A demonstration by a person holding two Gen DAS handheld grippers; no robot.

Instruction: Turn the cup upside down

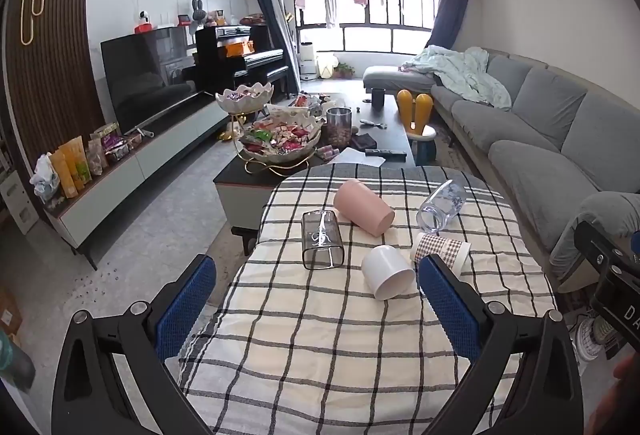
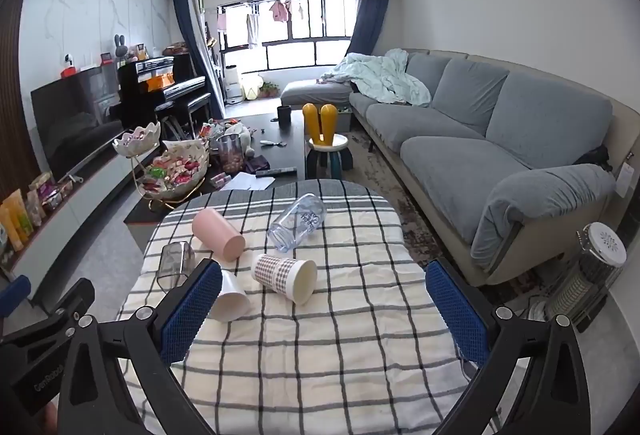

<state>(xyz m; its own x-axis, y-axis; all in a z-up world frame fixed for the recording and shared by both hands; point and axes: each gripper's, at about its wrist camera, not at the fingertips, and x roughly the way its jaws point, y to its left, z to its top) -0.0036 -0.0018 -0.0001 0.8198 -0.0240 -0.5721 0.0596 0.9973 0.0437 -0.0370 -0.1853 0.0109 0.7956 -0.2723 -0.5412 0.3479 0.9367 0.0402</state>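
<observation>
The table (image 1: 360,355), under a checked cloth, carries five cups, all lying on their sides toward its far edge: pink cup (image 1: 363,207), clear bottle-shaped cup (image 1: 442,205), smoky glass (image 1: 322,245), white cup (image 1: 387,277), checked paper cup (image 1: 442,249). Left hand-held gripper (image 1: 318,303) and right hand-held gripper (image 2: 324,307) gape wide, holding nothing.

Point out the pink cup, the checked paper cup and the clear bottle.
pink cup (image 1: 362,207), left wrist view, on its side wall.
checked paper cup (image 2: 280,273), right wrist view, on its patterned sleeve.
clear bottle (image 2: 298,223), right wrist view, mid-body.
</observation>
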